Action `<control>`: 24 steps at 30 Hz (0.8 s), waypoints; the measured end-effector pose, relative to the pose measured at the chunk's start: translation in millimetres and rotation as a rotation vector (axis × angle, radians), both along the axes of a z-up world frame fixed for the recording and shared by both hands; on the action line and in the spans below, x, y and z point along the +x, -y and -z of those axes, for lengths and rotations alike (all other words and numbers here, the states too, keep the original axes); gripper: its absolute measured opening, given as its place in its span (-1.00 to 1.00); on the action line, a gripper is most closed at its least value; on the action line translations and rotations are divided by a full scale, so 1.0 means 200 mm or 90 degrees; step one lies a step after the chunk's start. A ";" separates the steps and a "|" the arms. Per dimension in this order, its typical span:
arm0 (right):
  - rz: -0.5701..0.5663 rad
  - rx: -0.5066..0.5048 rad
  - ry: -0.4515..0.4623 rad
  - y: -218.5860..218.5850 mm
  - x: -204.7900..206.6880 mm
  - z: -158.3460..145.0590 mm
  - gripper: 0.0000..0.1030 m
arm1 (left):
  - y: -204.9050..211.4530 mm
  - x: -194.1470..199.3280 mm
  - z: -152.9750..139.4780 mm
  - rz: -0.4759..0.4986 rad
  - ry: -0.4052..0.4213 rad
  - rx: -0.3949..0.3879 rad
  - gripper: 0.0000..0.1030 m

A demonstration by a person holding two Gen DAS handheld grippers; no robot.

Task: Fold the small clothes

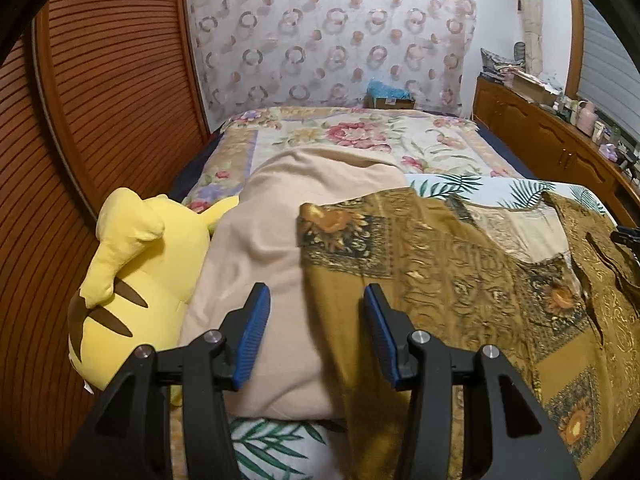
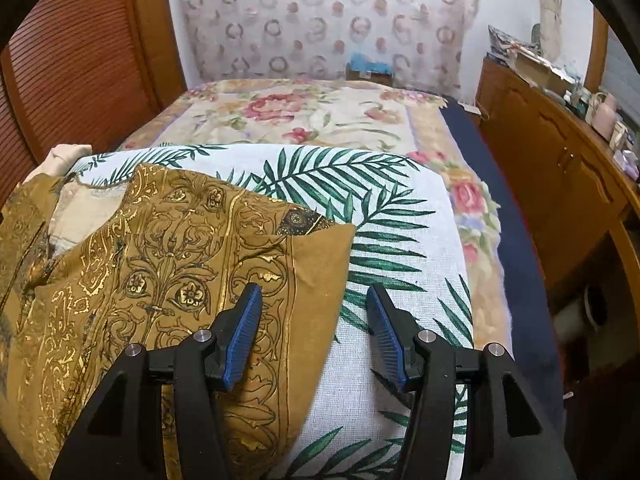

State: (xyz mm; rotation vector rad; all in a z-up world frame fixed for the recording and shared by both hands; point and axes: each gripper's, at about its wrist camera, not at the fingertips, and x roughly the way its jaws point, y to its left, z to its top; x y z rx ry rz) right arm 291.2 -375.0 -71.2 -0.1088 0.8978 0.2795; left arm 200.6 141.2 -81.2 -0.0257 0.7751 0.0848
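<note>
While both tools hover w/ nothing held, the mustard printed garment (image 1: 460,272) is seen spread across the palm-leaf cloth (image 2: 400,240) on the bed, its left edge draped onto the beige blanket (image 1: 260,240). The left gripper (image 1: 316,332) is spread wide over that overlap; the right gripper (image 2: 314,328) is likewise spread apart, straddling the garment's right sleeve edge, approx. half over fabric, half over the cloth.

Risks, as judged: if the left pinch is closed where garment meets blanket, both layers could be caught and the blanket dragged along w/ the fold. On the right, the palm-leaf cloth could be nipped together w/ the sleeve, so the base sheet gets lifted. A skewed fold is likely if the two sides are lifted unevenly. The yellow plush toy (image 1: 132,272) lies just beside the blanket & could be nudged.
</note>
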 end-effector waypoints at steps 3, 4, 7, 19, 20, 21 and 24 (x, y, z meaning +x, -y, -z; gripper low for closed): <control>0.000 -0.001 0.001 0.00 0.00 0.00 0.09 | -0.02 0.03 0.01 0.002 -0.006 -0.011 -0.07; 0.000 -0.001 0.000 0.00 0.00 0.00 0.09 | -0.03 0.05 0.01 0.004 -0.008 -0.019 -0.07; 0.000 0.000 0.000 0.00 0.00 0.00 0.10 | -0.05 0.07 0.01 0.014 -0.009 -0.038 -0.07; -0.003 -0.001 0.001 0.00 0.00 0.00 0.10 | -0.05 0.21 0.01 0.068 -0.032 -0.095 -0.24; -0.013 -0.003 0.001 0.00 0.00 0.00 0.10 | -0.05 0.22 0.01 0.071 -0.034 -0.100 -0.27; -0.020 -0.007 0.001 -0.02 -0.01 0.00 0.10 | -0.05 0.22 0.01 0.073 -0.035 -0.103 -0.29; -0.034 -0.006 0.001 -0.03 -0.01 0.00 -0.02 | -0.04 0.23 0.01 0.083 -0.044 -0.112 -0.29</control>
